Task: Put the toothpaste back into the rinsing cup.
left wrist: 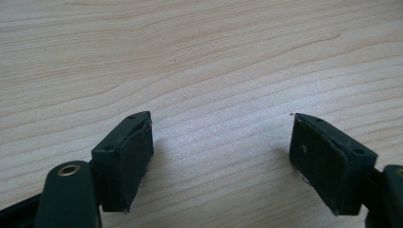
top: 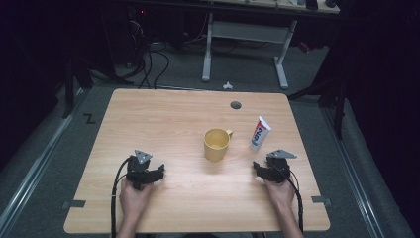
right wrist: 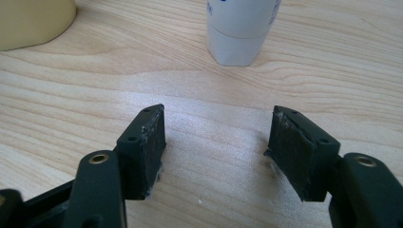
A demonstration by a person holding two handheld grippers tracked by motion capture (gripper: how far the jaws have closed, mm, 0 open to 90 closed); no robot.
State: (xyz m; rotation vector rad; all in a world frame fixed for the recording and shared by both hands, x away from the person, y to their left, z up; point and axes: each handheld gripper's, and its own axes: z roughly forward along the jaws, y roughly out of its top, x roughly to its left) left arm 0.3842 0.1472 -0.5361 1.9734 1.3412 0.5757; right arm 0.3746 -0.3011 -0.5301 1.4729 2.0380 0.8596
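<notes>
1. My left gripper (top: 159,172) rests on the near-left part of the wooden table (top: 163,114), my hand (top: 133,197) wrapped round its rear; its fingers point toward the middle, and a black cable loops back from it.
2. My right gripper (top: 257,166) rests on the near-right part, held in my other hand (top: 281,192) — its fingers point left, toward the cup.
3. A yellow cup (top: 216,144) stands upright near the table's middle, between my two grippers but farther off, its handle turned to the right.
4. A white toothpaste tube (top: 259,133) stands cap-down just right of the cup, leaning a little — apart from it.
5. A round grey hole (top: 236,105) sits near the far edge.
</notes>
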